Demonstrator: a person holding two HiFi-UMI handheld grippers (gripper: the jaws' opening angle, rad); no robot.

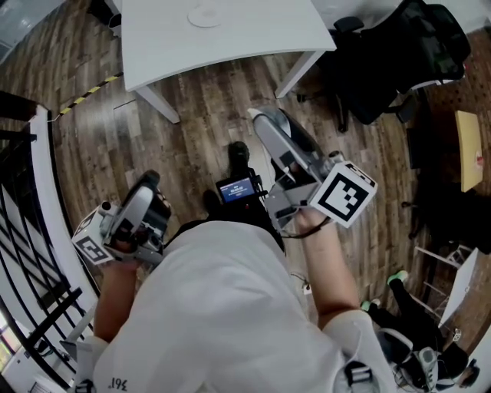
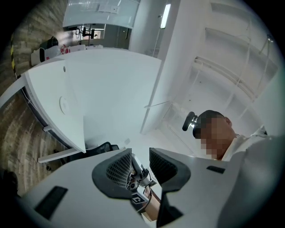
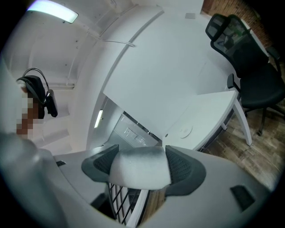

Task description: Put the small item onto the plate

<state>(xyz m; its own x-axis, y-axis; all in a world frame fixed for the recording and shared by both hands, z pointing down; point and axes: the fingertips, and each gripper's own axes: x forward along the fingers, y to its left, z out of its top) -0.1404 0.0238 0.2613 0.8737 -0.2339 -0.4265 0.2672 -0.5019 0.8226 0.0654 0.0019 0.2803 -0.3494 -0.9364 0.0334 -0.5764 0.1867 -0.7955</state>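
Foam block [image 3: 139,171] squeezed tight between right gripper [image 3: 140,156] jaws, out over the floor, well apart from the plate [image 1: 205,15] on the table [image 1: 261,38]. Left gripper [image 2: 140,161] jaws partly apart, holding nothing.

Cut off and blurred
We see the table [image 1: 253,31] cut by the top edge, the white item [image 3: 139,165] too blurred to identify.

1. Dark wood-plank floor [image 1: 207,115] spreads underfoot, with a yellow-and-black tape strip [image 1: 88,94] at upper left.
2. A white worktop [image 1: 253,38] stands at the top on white legs.
3. A black office chair [image 1: 399,61] sits just right of it.
4. Black railing [image 1: 23,253] curves down the left edge.
5. A ceiling light strip [image 2: 166,15] glows overhead.
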